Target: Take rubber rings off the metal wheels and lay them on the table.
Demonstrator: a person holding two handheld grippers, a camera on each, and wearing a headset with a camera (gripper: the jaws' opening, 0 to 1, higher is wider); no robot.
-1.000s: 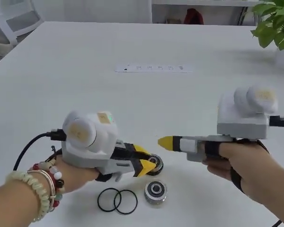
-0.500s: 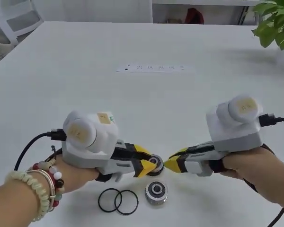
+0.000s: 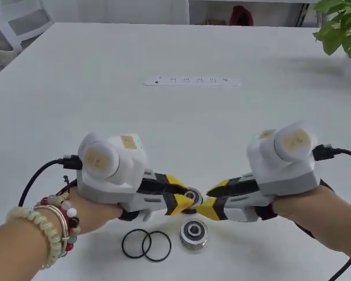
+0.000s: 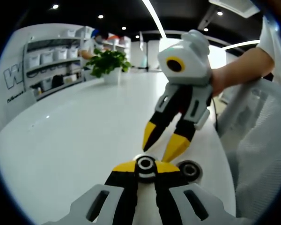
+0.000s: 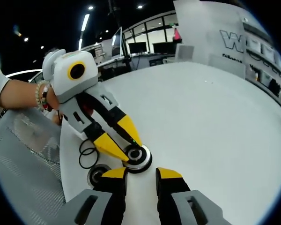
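Note:
My left gripper [image 3: 186, 200] is shut on a metal wheel [image 3: 193, 196], held just above the white table [image 3: 181, 134]; the left gripper view has that wheel [image 4: 145, 165] between my yellow tips. My right gripper [image 3: 210, 201] stands open right against the wheel from the other side, its yellow tips straddling the wheel's rim [image 5: 137, 158]. A second metal wheel [image 3: 193, 233] lies flat on the table below the tips. Two black rubber rings [image 3: 146, 244] lie overlapping on the table to its left, also seen as rings [image 5: 87, 157] in the right gripper view.
A white power strip [image 3: 192, 82] lies farther back at mid-table. A green plant [image 3: 339, 26] stands at the far right corner. A black cable [image 3: 38, 178] runs from the left gripper. A mesh chair [image 4: 262, 140] stands by the table edge.
My right gripper has swung left and down, from well clear of the wheel to right against it, and its jaws have parted. The left gripper, the loose wheel and the rings have stayed put.

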